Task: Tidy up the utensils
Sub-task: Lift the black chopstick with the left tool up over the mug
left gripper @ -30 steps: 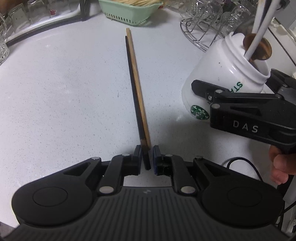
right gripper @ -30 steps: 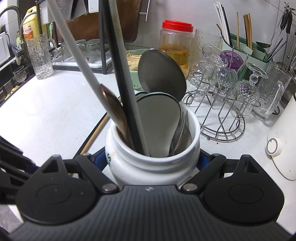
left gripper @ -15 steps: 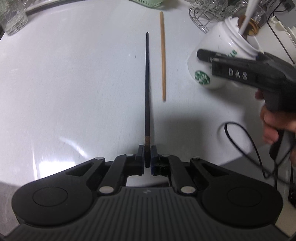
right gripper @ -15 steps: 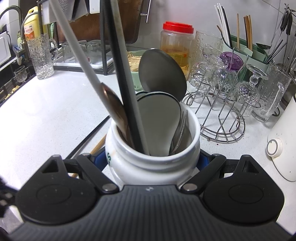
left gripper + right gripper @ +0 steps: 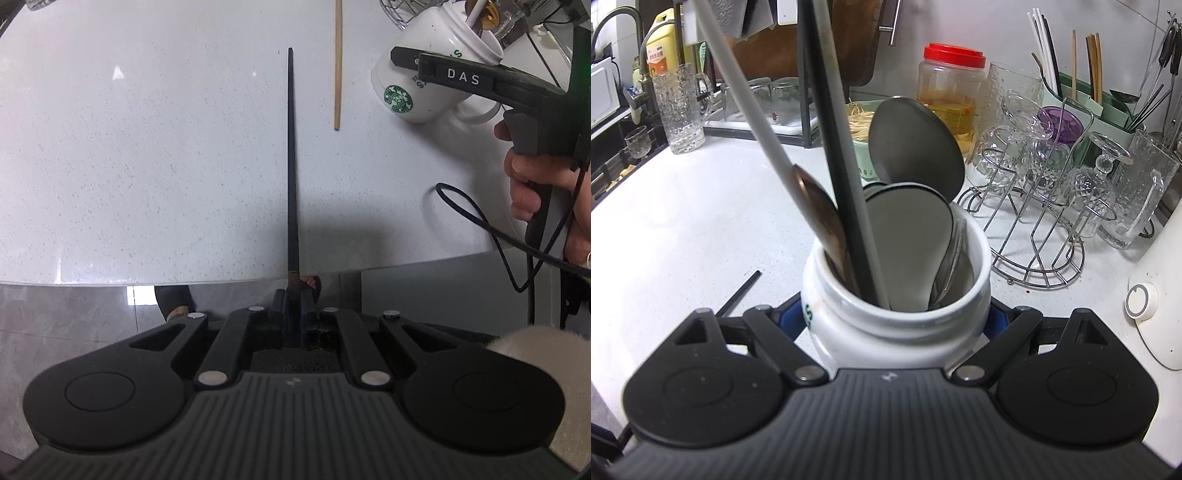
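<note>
One black chopstick (image 5: 291, 155) pinched at its butt end between the pressed-together fingers (image 5: 306, 301) of the left gripper (image 5: 294, 306), tip out over the white surface (image 5: 129, 147), clear of the tan chopstick (image 5: 337, 66) for carrying alone. From the right wrist: right gripper (image 5: 897, 317) clamped around the white jar (image 5: 897, 325), steadying it upright, spoons and sticks inside, to receive the next piece.

You work in a home kitchen: white speckled countertop (image 5: 683, 221), wire glass rack (image 5: 1038, 229) at two o'clock, chopstick holder (image 5: 1086, 107) beyond it, faucet (image 5: 617, 26) at ten o'clock.
</note>
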The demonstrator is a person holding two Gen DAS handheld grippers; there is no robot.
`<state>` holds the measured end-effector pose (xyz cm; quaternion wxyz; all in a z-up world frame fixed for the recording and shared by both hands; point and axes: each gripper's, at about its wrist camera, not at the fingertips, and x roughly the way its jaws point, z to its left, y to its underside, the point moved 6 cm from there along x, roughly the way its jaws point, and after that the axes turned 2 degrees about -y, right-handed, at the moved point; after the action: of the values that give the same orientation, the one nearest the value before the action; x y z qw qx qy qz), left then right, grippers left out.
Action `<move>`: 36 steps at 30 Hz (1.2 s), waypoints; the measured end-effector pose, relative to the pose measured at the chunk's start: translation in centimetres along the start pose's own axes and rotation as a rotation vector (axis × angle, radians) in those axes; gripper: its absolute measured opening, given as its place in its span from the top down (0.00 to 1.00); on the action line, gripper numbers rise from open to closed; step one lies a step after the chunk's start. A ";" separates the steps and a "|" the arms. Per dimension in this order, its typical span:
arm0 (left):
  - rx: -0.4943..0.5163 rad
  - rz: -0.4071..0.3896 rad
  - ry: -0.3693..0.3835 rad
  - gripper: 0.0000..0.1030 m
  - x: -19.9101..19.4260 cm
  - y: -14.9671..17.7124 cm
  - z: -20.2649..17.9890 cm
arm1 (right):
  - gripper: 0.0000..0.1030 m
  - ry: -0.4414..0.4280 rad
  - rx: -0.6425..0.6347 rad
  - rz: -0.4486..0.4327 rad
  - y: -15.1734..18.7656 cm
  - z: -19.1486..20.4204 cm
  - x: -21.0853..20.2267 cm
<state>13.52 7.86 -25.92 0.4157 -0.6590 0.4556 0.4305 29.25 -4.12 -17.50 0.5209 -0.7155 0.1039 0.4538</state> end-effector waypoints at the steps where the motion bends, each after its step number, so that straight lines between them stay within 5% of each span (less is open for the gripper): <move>1: -0.006 0.011 0.001 0.92 0.1 0.1 0.1 | 0.10 0.001 0.001 0.000 0.0 0.0 0.0; 6: -0.024 0.045 0.004 0.71 0.6 0.3 0.8 | 0.10 0.004 0.003 -0.001 0.0 0.0 0.0; 10: -0.031 0.027 0.030 0.71 0.9 -0.4 0.7 | 0.10 0.004 0.000 -0.001 0.0 0.1 0.0; 16: -0.083 0.052 0.067 0.74 2.4 -0.6 0.9 | 0.09 0.006 -0.005 -0.003 0.0 0.1 0.0; 18: -0.080 0.045 0.056 0.90 2.6 -0.7 0.9 | 0.09 0.003 -0.007 -0.004 0.0 0.1 0.0; 21: -0.054 0.022 0.009 0.92 2.0 -0.9 0.9 | 0.09 0.003 -0.007 -0.003 0.0 0.1 0.0; 28: -0.007 -0.074 -0.021 0.93 -2.9 -2.8 0.3 | 0.09 0.012 -0.019 -0.021 0.2 0.1 0.0; 36: 0.082 -0.237 -0.048 0.93 -10.1 -8.9 -1.4 | 0.08 0.038 -0.039 -0.032 0.3 0.4 0.2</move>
<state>20.20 11.11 -14.60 0.5012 -0.6800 0.3816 0.3751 28.95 -3.83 -17.86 0.5122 -0.7355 0.0935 0.4336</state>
